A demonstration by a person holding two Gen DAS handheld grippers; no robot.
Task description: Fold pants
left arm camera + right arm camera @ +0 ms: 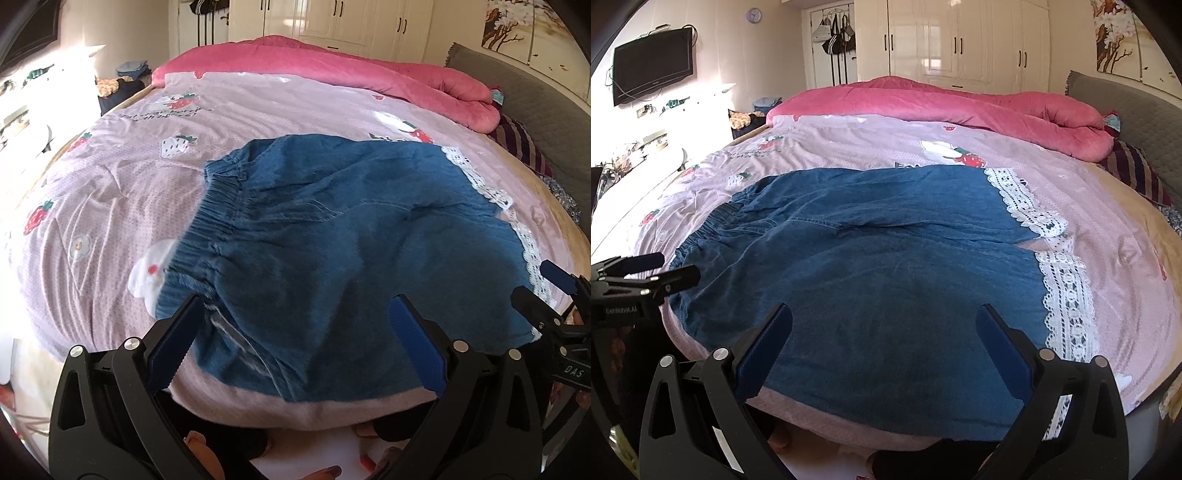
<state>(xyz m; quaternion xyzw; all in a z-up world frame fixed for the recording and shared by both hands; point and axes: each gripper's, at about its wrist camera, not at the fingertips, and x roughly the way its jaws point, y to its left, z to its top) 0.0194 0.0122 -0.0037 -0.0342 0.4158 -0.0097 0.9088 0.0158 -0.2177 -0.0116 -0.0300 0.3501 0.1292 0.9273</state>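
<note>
Blue denim pants (351,236) with an elastic waistband (207,218) on the left and white lace hems (480,184) on the right lie spread flat on the bed. They also show in the right wrist view (879,258), with the lace hems (1067,291) at the right. My left gripper (299,314) is open and empty over the near waistband corner. My right gripper (884,325) is open and empty over the near leg. The right gripper shows at the left view's right edge (543,284). The left gripper shows at the right view's left edge (679,269).
The bed has a pink strawberry-print sheet (122,177) and a rolled pink quilt (332,70) at the far side. A grey headboard (1137,114) and striped pillow (1134,170) are at the right. White wardrobes (960,37) and a wall TV (652,62) stand beyond.
</note>
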